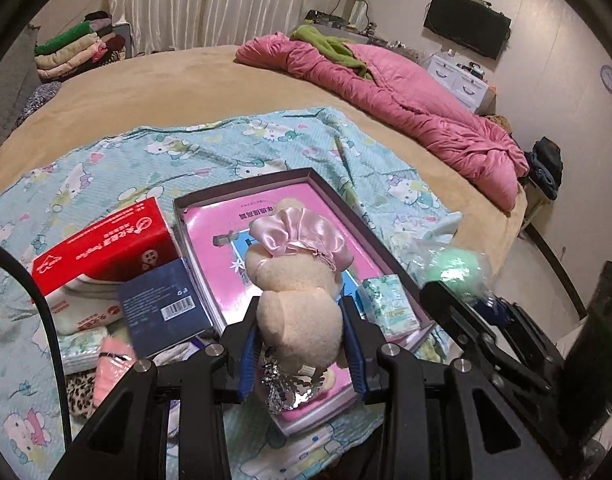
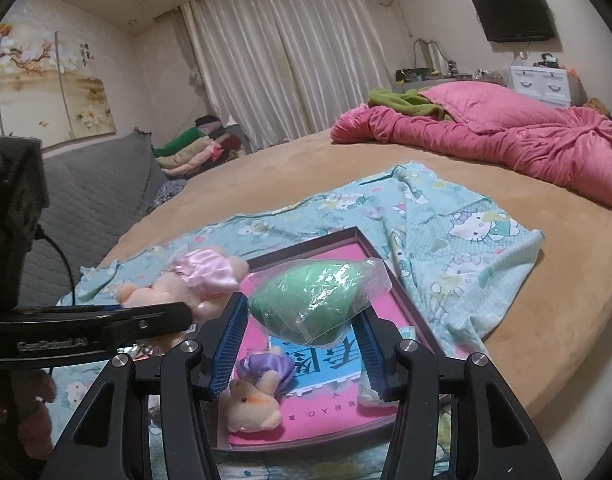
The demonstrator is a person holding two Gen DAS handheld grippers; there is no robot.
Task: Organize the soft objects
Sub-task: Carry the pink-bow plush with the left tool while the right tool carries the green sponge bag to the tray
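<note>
My left gripper [image 1: 302, 332] is shut on a beige plush bear [image 1: 298, 300] in a pink satin dress, held above a shallow dark-rimmed box [image 1: 266, 178] with a pink liner. The bear also shows in the right wrist view [image 2: 194, 284]. My right gripper [image 2: 298, 340] is shut on a green soft ball wrapped in clear plastic [image 2: 306, 300], also held over the box [image 2: 370, 248]. In the left wrist view the ball [image 1: 454, 268] is at the right. A small plush in a purple dress [image 2: 258, 392] lies in the box. A green tissue pack [image 1: 390, 300] lies in the box too.
The box sits on a light blue cartoon-cat blanket [image 1: 186, 152] on a round tan bed [image 1: 186, 76]. A red tissue box [image 1: 106, 244], a dark blue box [image 1: 162, 304] and small soft packs lie to the left. A pink quilt [image 1: 406, 108] lies at the far right.
</note>
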